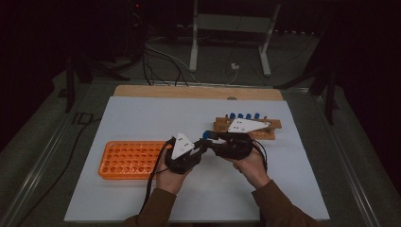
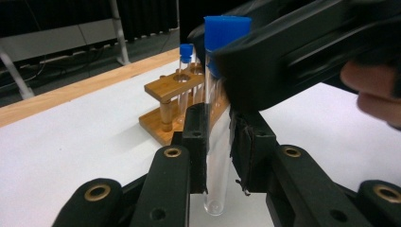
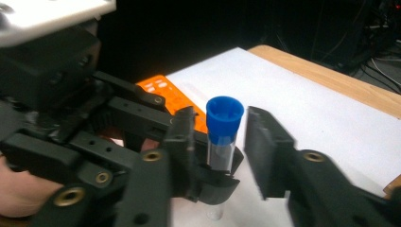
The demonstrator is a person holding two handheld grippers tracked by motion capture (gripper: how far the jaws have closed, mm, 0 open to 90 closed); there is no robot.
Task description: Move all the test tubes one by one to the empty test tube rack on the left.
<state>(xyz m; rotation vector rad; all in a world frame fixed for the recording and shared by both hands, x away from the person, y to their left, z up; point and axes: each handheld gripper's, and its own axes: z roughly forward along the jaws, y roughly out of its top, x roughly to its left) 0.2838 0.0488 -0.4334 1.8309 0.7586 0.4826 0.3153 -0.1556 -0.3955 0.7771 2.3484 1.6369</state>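
Note:
A clear test tube with a blue cap [image 1: 206, 135] stands upright above the white mat, between the two grippers. My left gripper [image 1: 203, 142] is shut on its glass body, and in the left gripper view the two pads press the tube [image 2: 217, 156] from both sides. From the other side my right gripper [image 1: 212, 137] reaches the same tube. In the right gripper view its jaws [image 3: 222, 122] stand open around the capped top [image 3: 224, 116], with a gap on the right side.
A wooden rack [image 1: 267, 126] holding several blue-capped tubes [image 1: 243, 115] stands just behind the right gripper. An orange many-holed rack [image 1: 130, 158] lies left of the left hand. The white mat [image 1: 142, 116] covers a wooden table.

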